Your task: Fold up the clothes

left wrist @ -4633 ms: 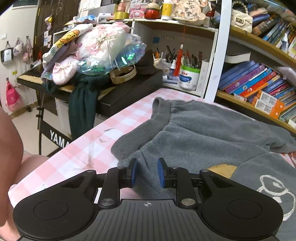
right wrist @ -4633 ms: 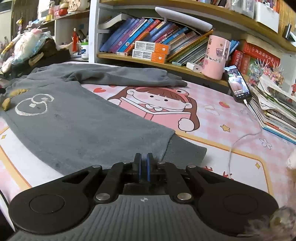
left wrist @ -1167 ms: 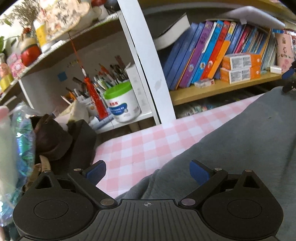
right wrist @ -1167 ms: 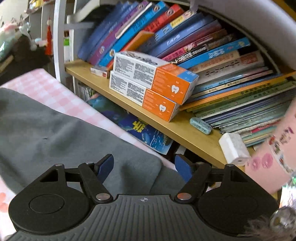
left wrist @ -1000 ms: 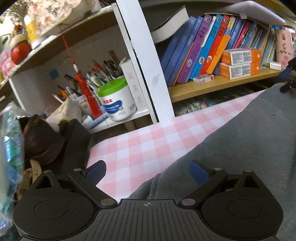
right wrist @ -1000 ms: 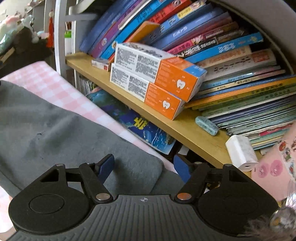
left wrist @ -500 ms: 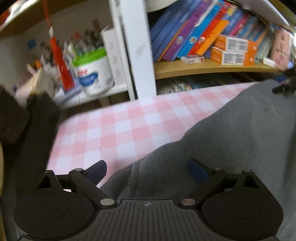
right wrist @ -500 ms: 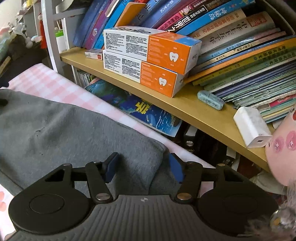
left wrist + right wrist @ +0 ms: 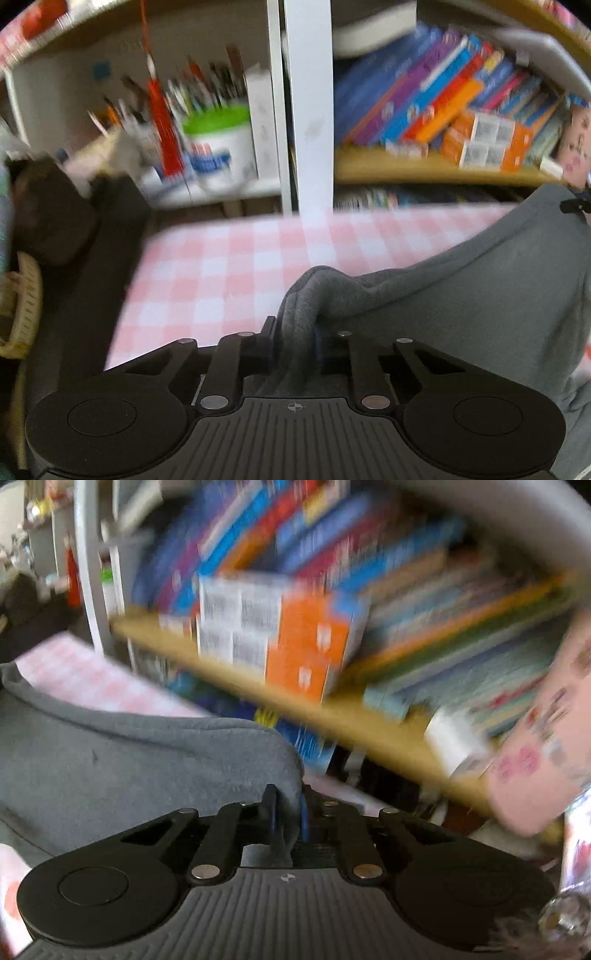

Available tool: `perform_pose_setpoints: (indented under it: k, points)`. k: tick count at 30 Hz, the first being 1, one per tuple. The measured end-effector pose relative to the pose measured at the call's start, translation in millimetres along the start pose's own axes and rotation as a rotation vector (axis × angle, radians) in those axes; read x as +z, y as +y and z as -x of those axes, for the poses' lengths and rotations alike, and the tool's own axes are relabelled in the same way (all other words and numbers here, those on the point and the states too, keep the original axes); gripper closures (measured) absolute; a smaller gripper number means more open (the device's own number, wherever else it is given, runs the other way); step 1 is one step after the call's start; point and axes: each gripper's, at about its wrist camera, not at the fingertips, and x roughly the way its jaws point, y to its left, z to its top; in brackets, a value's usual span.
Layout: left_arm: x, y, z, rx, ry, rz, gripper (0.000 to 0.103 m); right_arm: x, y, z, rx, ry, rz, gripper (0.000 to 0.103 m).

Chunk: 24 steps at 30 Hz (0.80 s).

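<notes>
The grey sweatshirt (image 9: 461, 295) lies on the pink-and-white checked cloth (image 9: 229, 266) in front of the bookshelf, and its far edge is bunched up where both tools have hold of it. In the left wrist view a thick roll of the grey fabric rises between the fingers of the left gripper (image 9: 295, 339), whose jaws are clamped on that fold, with the rest of the garment spreading away to the right. In the right wrist view the right gripper (image 9: 288, 818) pinches a rounded corner of the same sweatshirt (image 9: 129, 753), its 2 blue-padded fingers closed tight on the cloth; the fabric stretches off to the left from there. Beyond the garment the checked cloth runs up to a white shelf post (image 9: 306, 110). Left of the post stands a white tub with a green lid (image 9: 218, 147), with a red tassel (image 9: 162, 125) hanging in front of a clutter of pens. Right of the post a wooden shelf (image 9: 424, 170) carries a row of leaning books (image 9: 424, 92) and 2 stacked orange-and-white boxes (image 9: 273, 635). Both views are motion-blurred, so finer detail on the shelf cannot be read.
</notes>
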Motion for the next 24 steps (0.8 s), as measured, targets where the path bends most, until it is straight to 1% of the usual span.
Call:
perform_pose_setpoints:
  k: [2,6,8,10,13,16,18,21,24]
  points:
    - [-2,-3,23,0.011,-0.063,0.006,0.086,-2,10,24,-0.038,-0.079,0.019,0.092]
    - [-17,-12,73,0.001,-0.167,-0.007,0.087,-19,28,79,-0.095,-0.181,0.069,0.092]
    - [-31,-17,101,-0.004,-0.213,-0.015,0.087,-36,37,108,-0.11,-0.225,0.082,0.092]
    - [-45,-21,124,-0.013,-0.243,-0.017,0.087,-56,46,140,-0.123,-0.265,0.102,0.092]
    - [-69,-29,155,-0.023,-0.266,-0.023,0.087,-92,65,188,-0.123,-0.292,0.136,0.092]
    - [-98,-38,178,-0.024,-0.269,-0.037,0.087,-127,92,230,-0.1,-0.284,0.161,0.092]
    - [-117,-42,184,-0.03,-0.248,-0.027,0.086,-149,109,252,-0.078,-0.264,0.184,0.092]
    - [-143,-44,189,-0.038,-0.212,-0.001,0.084,-179,132,274,-0.052,-0.202,0.213,0.091]
    - [-167,-45,192,-0.033,-0.189,0.032,0.081,-203,149,284,-0.034,-0.154,0.215,0.09]
